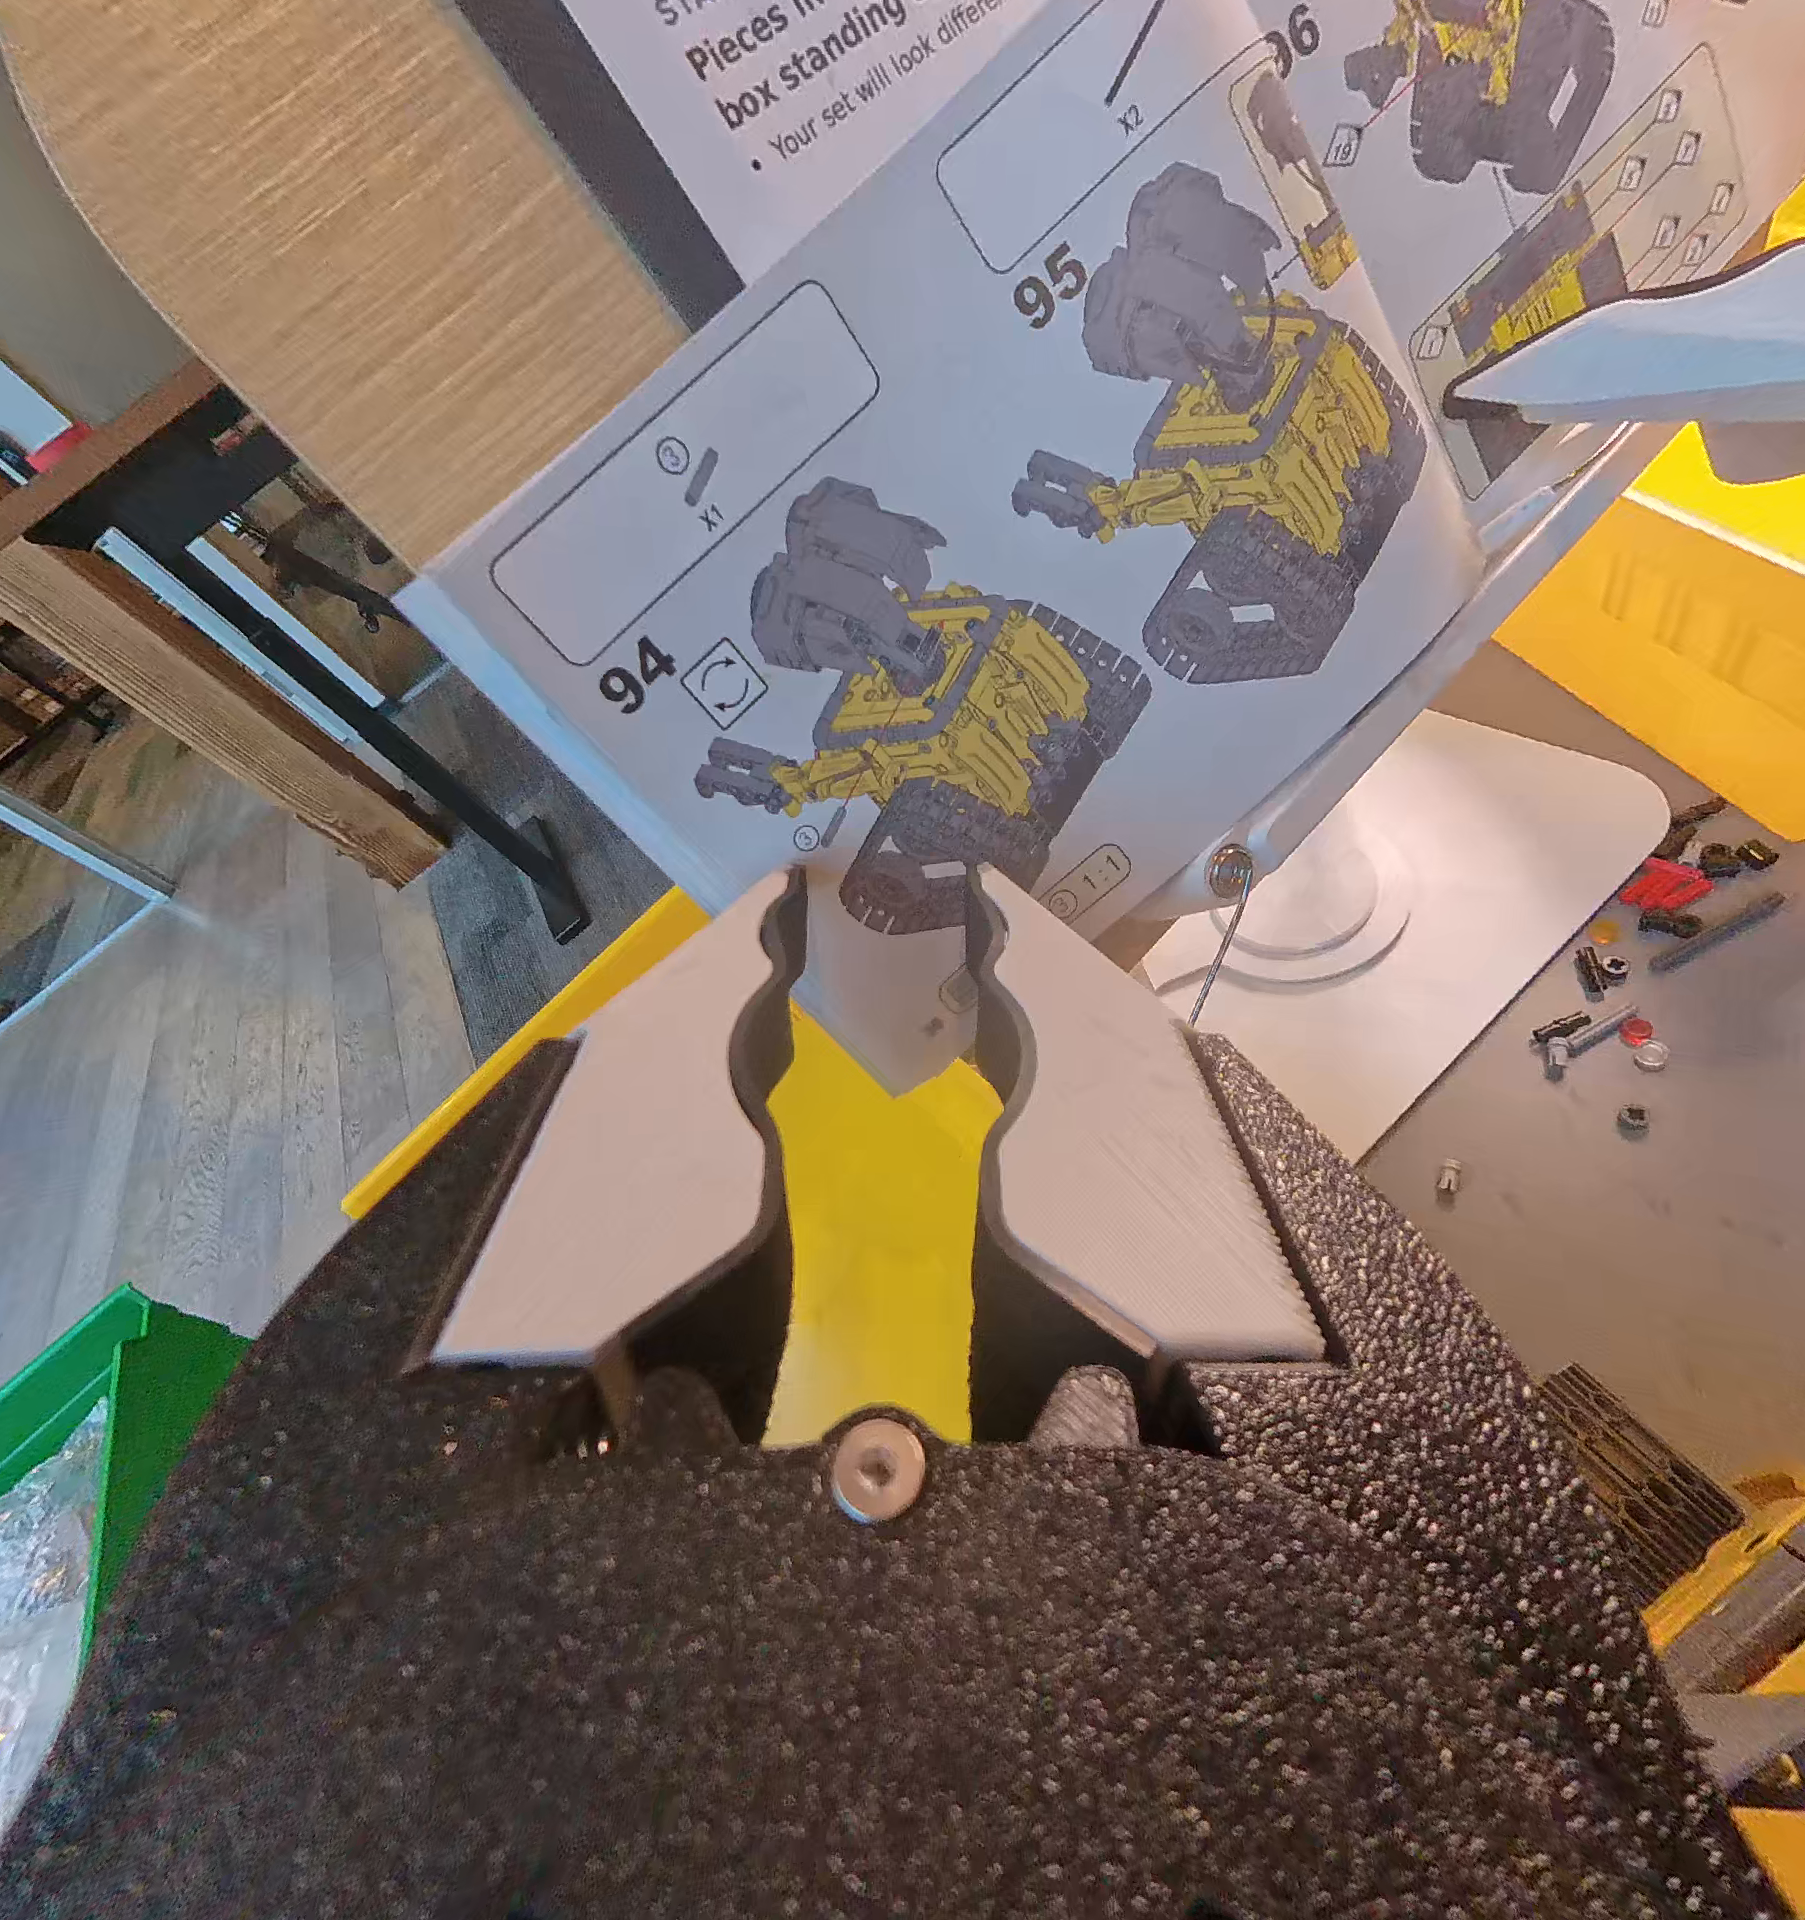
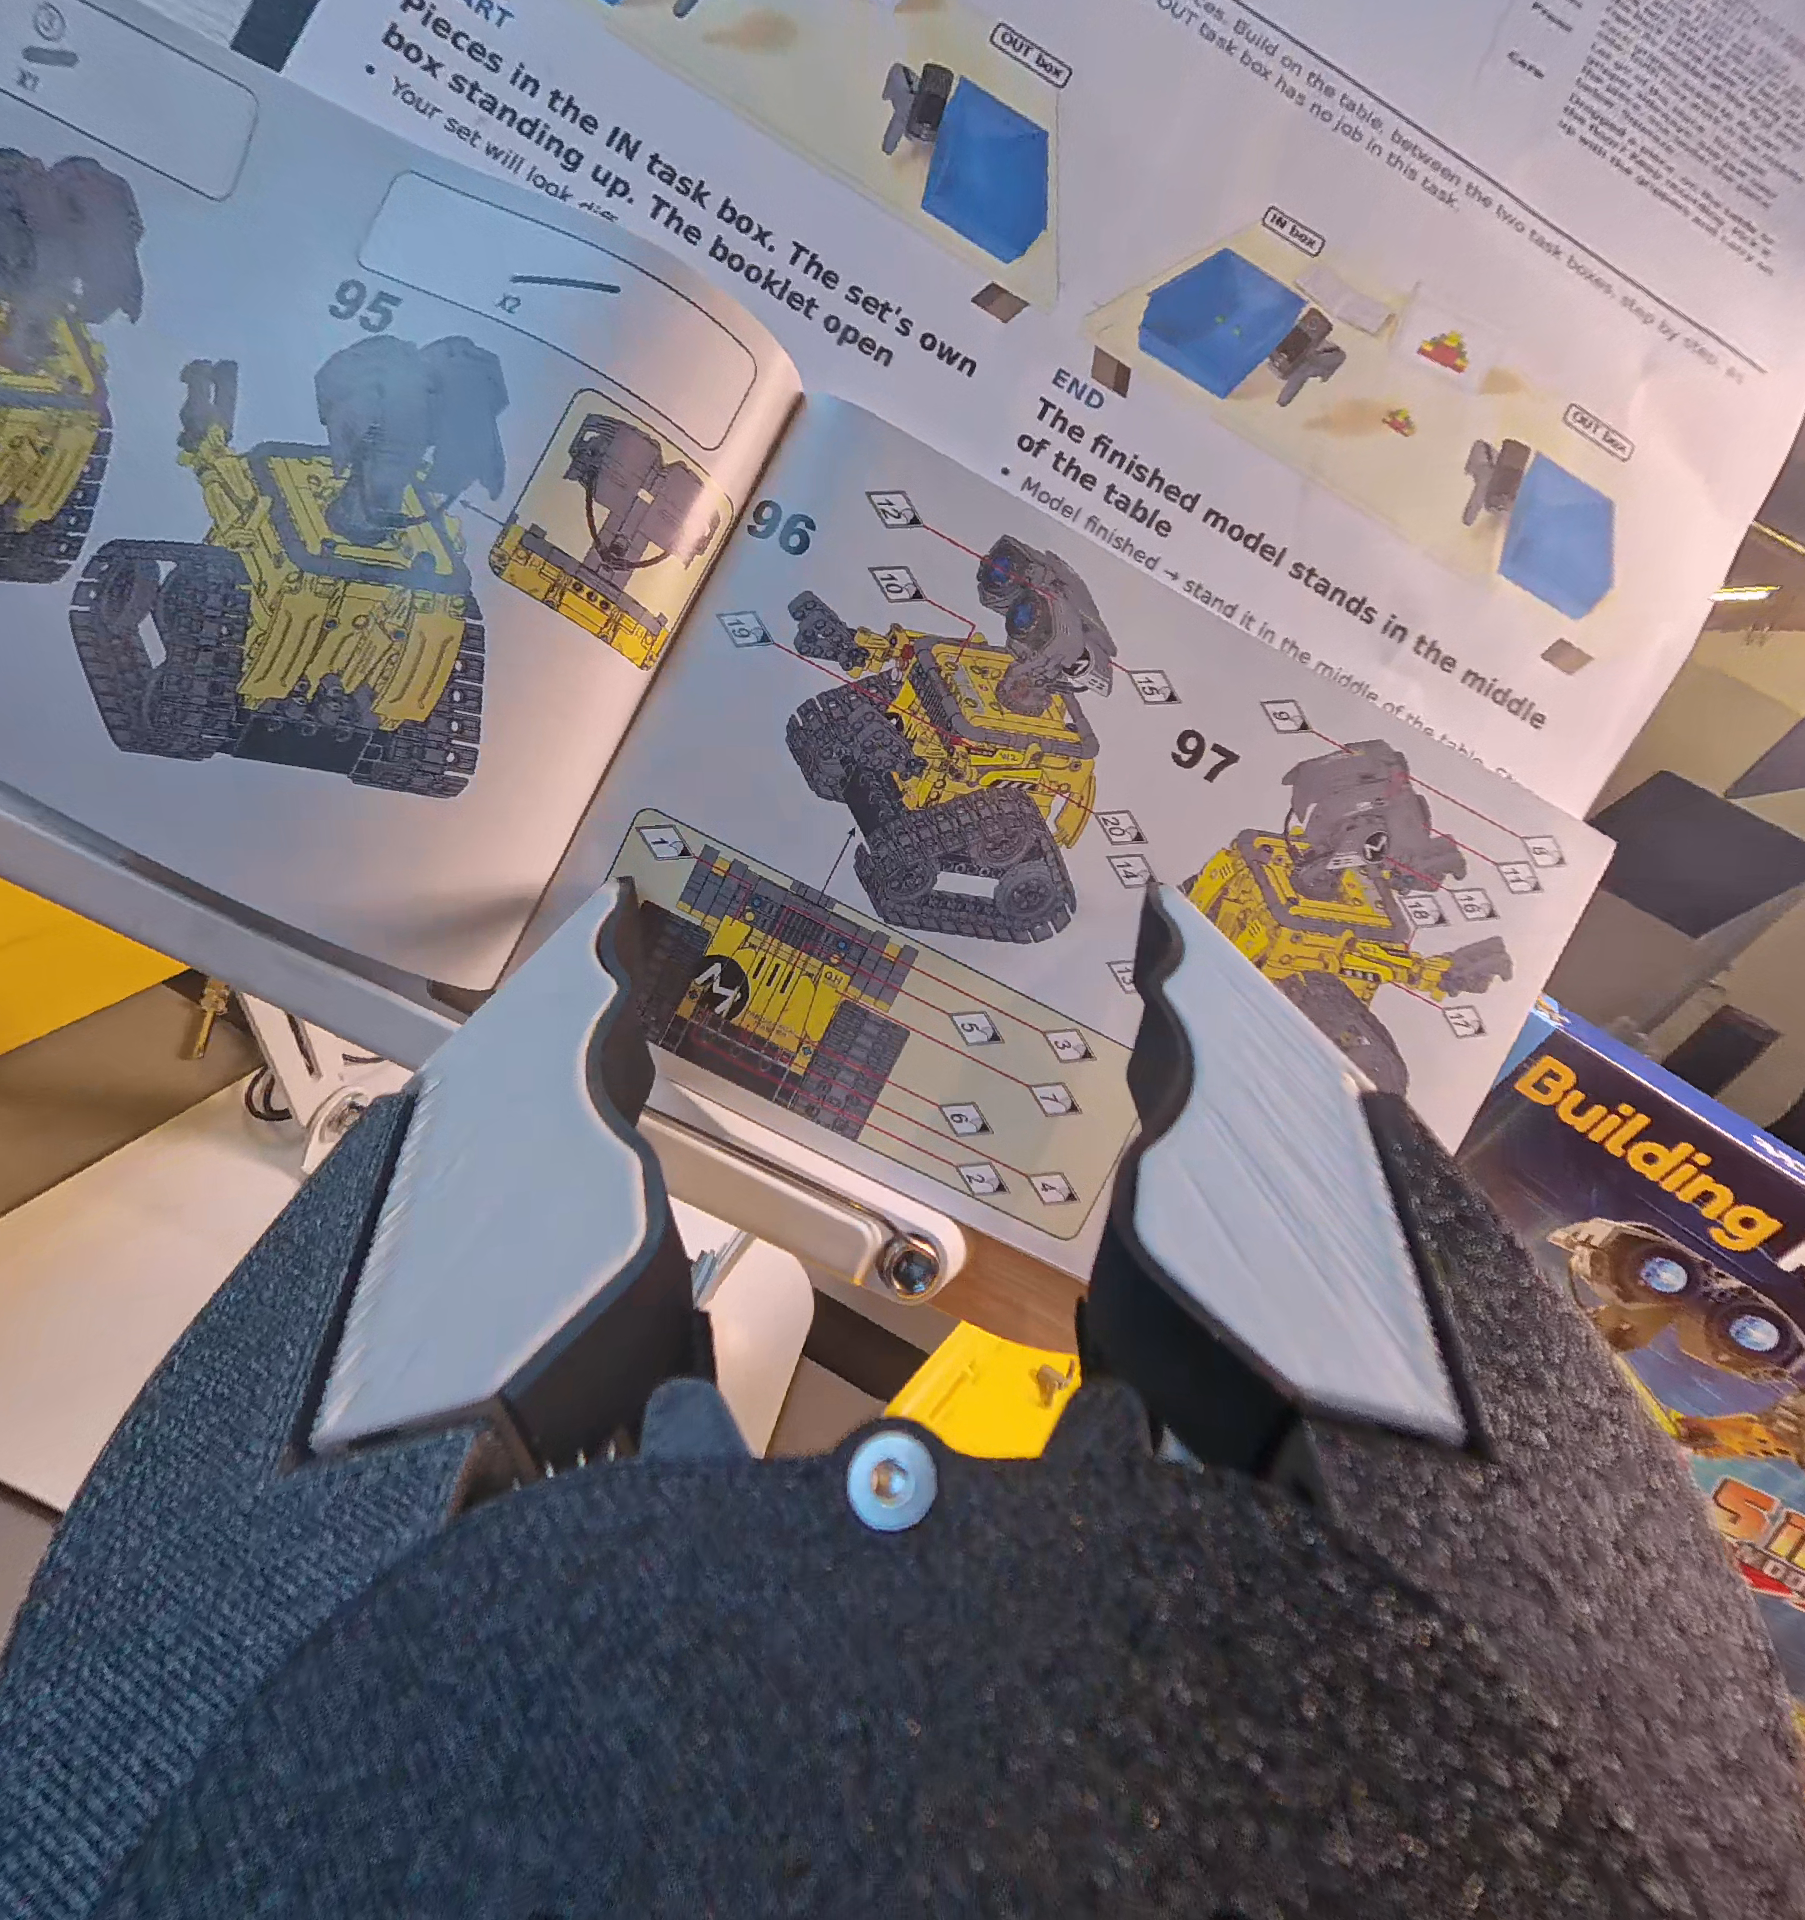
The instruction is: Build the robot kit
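A grey desk [image 1: 1604,1299] carries a white stand [image 1: 1397,831] propping an open instruction booklet [image 2: 410,727], with a printed sheet [image 2: 1293,260] behind it. A colourful toy box [image 2: 1708,1351] stands at the booklet's right. The right claw [image 2: 882,894], spread wide and holding nothing, hovers before the right-hand page. The left claw [image 1: 887,883], partly open, straddles the left page's lower corner; whether it touches is unclear. Small loose building pieces [image 1: 1656,956] lie scattered on the desk.

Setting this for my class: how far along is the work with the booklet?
Done: booklet stands open on its stand. In hand: left gripper open around its corner; right gripper open, empty, before the right page. Left: loose pieces lie unjoined on the table.
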Demonstrator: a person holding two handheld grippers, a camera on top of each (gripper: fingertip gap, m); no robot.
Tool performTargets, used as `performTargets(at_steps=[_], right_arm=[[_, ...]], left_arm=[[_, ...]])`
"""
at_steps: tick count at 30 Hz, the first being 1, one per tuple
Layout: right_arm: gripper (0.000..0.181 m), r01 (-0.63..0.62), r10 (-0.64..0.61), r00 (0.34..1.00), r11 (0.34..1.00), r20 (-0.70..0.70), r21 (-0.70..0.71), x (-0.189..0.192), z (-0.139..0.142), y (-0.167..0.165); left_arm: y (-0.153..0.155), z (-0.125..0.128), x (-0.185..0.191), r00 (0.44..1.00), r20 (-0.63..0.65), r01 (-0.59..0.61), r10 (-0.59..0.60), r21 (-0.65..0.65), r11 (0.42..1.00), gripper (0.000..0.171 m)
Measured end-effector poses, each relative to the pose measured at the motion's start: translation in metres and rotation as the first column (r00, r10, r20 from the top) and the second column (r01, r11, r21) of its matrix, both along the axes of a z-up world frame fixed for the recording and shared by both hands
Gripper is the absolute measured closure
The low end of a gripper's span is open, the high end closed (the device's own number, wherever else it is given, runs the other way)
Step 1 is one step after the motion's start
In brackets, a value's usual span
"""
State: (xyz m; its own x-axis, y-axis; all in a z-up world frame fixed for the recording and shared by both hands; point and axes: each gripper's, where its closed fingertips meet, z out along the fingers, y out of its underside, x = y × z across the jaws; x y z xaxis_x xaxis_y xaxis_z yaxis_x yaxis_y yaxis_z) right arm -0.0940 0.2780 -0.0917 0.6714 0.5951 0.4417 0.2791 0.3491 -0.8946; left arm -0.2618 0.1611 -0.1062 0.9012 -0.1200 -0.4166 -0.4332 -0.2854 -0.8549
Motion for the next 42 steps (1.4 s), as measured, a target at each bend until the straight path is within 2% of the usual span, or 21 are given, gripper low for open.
performTargets(at_steps=[5,10,11,14,16,18,25,29,32,36,42], right_arm=[[0.09,-0.018,0.017,1.0,0.999,-0.012,-0.036,0.005,-0.002,0.001],[0.108,-0.191,0.191,0.979,0.982,-0.066,0.01,-0.005,0.019,-0.029],[0.113,-0.219,0.219,0.973,0.976,-0.066,0.01,-0.009,0.021,-0.034],[0.156,-0.329,0.331,0.943,0.943,-0.025,0.053,-0.03,0.021,-0.057],[0.163,-0.321,0.32,0.947,0.943,0.024,0.094,-0.041,0.015,-0.062],[0.164,-0.277,0.271,0.959,0.958,0.083,0.076,-0.049,0.001,-0.055],[0.164,-0.222,0.214,0.971,0.972,0.102,0.074,-0.06,-0.004,-0.049],[0.164,-0.2,0.191,0.975,0.977,0.116,0.074,-0.061,-0.005,-0.048],[0.164,-0.216,0.211,0.973,0.975,0.099,0.044,-0.061,-0.005,-0.048],[0.164,-0.222,0.219,0.971,0.975,0.098,0.023,-0.06,-0.005,-0.049],[0.164,-0.223,0.221,0.969,0.975,0.109,0.01,-0.061,-0.005,-0.048]], left_arm=[[0.0,-0.001,0.002,0.999,-0.012,0.03,-0.03,0.016,0.999,0.141],[0.0,0.0,0.003,0.996,0.049,0.069,-0.071,0.045,0.997,0.14],[0.0,0.001,0.003,0.995,0.063,0.076,-0.079,0.054,0.996,0.14],[-0.001,0.003,0.003,0.988,0.111,0.095,-0.104,0.082,0.992,0.142],[0.0,0.003,0.003,0.983,0.137,0.11,-0.123,0.099,0.989,0.143],[-0.001,0.004,0.002,0.98,0.148,0.121,-0.136,0.104,0.987,0.143],[-0.008,0.003,-0.003,0.972,0.183,0.131,-0.15,0.11,0.985,0.14],[-0.015,-0.004,-0.005,0.975,0.148,0.156,-0.165,0.071,0.985,0.14],[-0.023,-0.018,0.0,0.961,0.155,0.233,-0.23,-0.004,0.972,0.14],[-0.034,-0.048,0.015,0.932,0.118,0.356,-0.342,-0.138,0.924,0.141],[-0.026,-0.075,0.028,0.921,0.111,0.39,-0.374,-0.222,0.894,0.146]])
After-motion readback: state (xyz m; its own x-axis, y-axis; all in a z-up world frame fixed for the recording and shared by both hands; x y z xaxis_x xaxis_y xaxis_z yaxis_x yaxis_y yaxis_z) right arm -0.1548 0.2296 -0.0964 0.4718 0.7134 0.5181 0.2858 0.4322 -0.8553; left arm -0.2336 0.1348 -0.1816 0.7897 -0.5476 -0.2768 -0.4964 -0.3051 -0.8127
